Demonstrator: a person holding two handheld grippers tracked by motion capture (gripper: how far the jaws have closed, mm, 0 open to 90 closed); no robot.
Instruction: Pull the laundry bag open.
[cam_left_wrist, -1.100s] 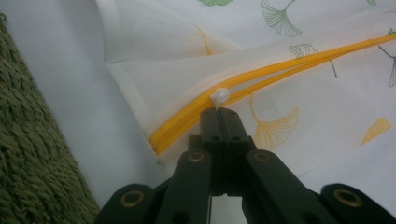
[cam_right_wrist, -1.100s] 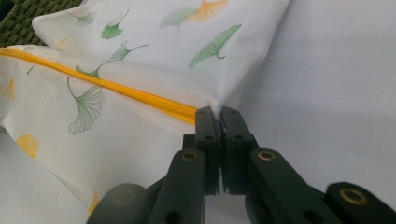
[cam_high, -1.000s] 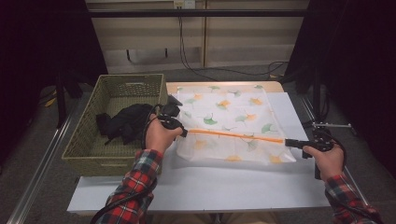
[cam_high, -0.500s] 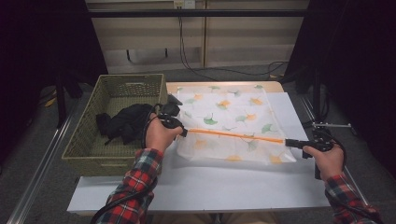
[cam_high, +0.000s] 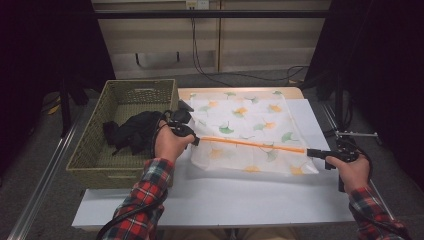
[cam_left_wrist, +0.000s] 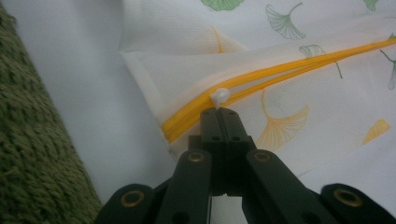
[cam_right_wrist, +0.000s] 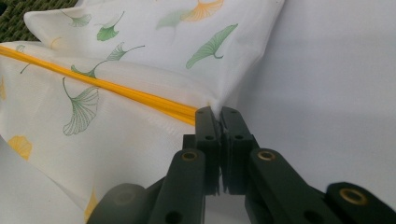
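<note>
Lying flat on the white table (cam_high: 225, 200), the mesh laundry bag (cam_high: 250, 125), printed with green and orange ginkgo leaves, has its orange zipper (cam_high: 252, 145) stretched taut between the two grippers. The left gripper (cam_left_wrist: 219, 112) has its jaws pressed together on the small white zipper pull (cam_left_wrist: 220, 97) at the bag's end nearest the basket; in the high view that gripper (cam_high: 192, 139) sits just beside the basket's right wall. The right gripper (cam_right_wrist: 219, 114) is clamped narrow on the fabric at the zipper's opposite end, at the bag's corner, and it appears in the high view (cam_high: 312, 152) at the bag's right edge. The green woven basket (cam_high: 95, 145) stands to the left of the bag, holding a crumpled black garment (cam_high: 132, 132).
</note>
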